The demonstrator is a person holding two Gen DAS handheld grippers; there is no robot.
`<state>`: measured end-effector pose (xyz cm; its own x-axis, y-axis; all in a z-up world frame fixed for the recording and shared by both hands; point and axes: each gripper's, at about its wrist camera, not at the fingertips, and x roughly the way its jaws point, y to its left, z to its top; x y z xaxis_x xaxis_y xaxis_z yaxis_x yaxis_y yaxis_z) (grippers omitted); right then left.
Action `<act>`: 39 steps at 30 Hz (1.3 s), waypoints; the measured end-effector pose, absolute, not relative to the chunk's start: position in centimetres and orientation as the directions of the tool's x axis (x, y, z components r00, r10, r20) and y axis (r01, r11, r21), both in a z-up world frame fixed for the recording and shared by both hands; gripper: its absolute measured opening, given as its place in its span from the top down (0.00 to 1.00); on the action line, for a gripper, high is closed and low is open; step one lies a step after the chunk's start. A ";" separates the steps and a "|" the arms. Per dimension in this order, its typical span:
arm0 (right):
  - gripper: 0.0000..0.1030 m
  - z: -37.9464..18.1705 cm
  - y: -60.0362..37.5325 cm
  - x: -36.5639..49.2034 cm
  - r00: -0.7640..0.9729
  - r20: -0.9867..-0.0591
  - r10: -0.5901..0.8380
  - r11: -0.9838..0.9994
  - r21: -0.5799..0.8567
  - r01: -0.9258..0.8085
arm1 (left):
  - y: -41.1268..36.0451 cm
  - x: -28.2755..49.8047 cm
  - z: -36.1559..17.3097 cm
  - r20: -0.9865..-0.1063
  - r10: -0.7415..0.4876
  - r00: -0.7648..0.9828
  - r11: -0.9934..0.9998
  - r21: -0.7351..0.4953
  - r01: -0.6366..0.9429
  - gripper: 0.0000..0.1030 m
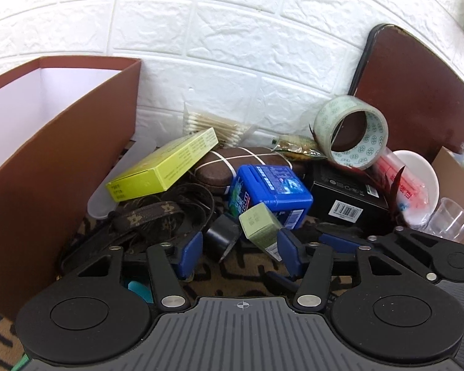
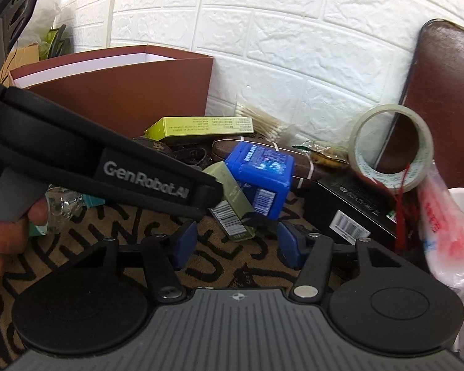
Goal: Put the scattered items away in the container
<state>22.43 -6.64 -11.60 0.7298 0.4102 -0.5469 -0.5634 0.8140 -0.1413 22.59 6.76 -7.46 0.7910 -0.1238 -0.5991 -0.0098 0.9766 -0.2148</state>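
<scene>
Left wrist view: the left gripper (image 1: pixel 238 249) stood with its 2 blue pads (image 1: pixel 190 252) spread, nothing pinched; a small olive box (image 1: pixel 260 227) leaned against the right-hand pad and a black clip (image 1: pixel 221 236) lay in the gap. Behind them lay a blue box (image 1: pixel 270 194), a yellow-green box (image 1: pixel 167 164), a black box (image 1: pixel 346 194) and a tape roll (image 1: pixel 351 133). The brown container (image 1: pixel 55 142) stood at left.

Right wrist view: the right gripper (image 2: pixel 236 242) was likewise spread, gripping nothing, with the olive box (image 2: pixel 232 204) just ahead of the gap, resting on the patterned cloth (image 2: pixel 133 228). The left gripper's body crossed from the left, held by a hand (image 2: pixel 3 241)
</scene>
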 end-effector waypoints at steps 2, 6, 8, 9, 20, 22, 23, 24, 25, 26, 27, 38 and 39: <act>0.40 -11.8 -6.5 22.7 0.729 -0.542 0.417 0.811 -0.139 -0.568 | 6.9 22.7 -7.5 -0.593 -0.126 0.795 0.975 -0.220 -0.010 0.32; 0.45 -12.3 -6.0 23.4 0.722 -0.549 0.421 0.809 -0.132 -0.573 | 6.8 23.5 -7.7 -0.591 -0.135 0.795 0.975 -0.221 0.001 0.36; 0.46 -12.6 -5.8 23.8 0.721 -0.553 0.417 0.813 -0.128 -0.569 | 6.6 23.9 -7.8 -0.595 -0.144 0.790 0.975 -0.221 0.011 0.37; 0.48 -12.7 -5.8 23.9 0.723 -0.553 0.413 0.816 -0.128 -0.564 | 6.4 24.2 -7.9 -0.598 -0.148 0.788 0.975 -0.221 0.015 0.36; 0.74 -12.4 -7.1 24.2 0.701 -0.571 0.426 0.833 -0.054 -0.550 | 5.9 23.7 -8.1 -0.609 -0.141 0.780 0.977 -0.213 0.011 0.56; 0.74 -11.9 -7.5 23.5 0.700 -0.569 0.433 0.833 -0.045 -0.552 | 6.0 23.0 -7.8 -0.606 -0.140 0.783 0.974 -0.226 0.000 0.61; 0.74 -11.7 -7.8 23.1 0.699 -0.565 0.438 0.830 -0.043 -0.556 | 5.9 22.6 -7.7 -0.606 -0.144 0.782 0.972 -0.234 -0.003 0.61; 0.74 -11.4 -8.0 22.5 0.699 -0.561 0.443 0.828 -0.044 -0.559 | 5.8 22.1 -7.6 -0.608 -0.145 0.780 0.971 -0.238 -0.004 0.61; 0.74 -11.1 -8.1 21.8 0.701 -0.555 0.447 0.825 -0.047 -0.563 | 5.6 21.6 -7.5 -0.608 -0.145 0.780 0.971 -0.238 -0.005 0.61; 0.74 -10.8 -8.4 21.2 0.702 -0.553 0.449 0.822 -0.053 -0.568 | 5.3 20.9 -7.3 -0.605 -0.145 0.783 0.971 -0.238 -0.004 0.61; 0.75 -10.5 -8.4 20.5 0.702 -0.554 0.448 0.820 -0.059 -0.569 | 5.1 20.2 -7.2 -0.600 -0.146 0.786 0.971 -0.238 -0.002 0.62; 0.78 -9.8 -11.1 9.2 0.654 -0.603 0.456 0.795 -0.054 -0.604 | 1.1 9.8 -6.9 -0.625 -0.316 0.714 0.938 -0.320 0.135 0.69; 0.78 -10.1 -11.2 8.1 0.651 -0.616 0.444 0.797 -0.061 -0.601 | 0.3 8.8 -7.2 -0.636 -0.312 0.706 0.944 -0.292 0.154 0.68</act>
<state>8.13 -11.24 -10.14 0.6512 0.4438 -0.6156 -0.6009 0.7970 -0.0612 8.83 0.32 -7.15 0.7056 -0.3123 -0.6360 0.1541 0.9438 -0.2924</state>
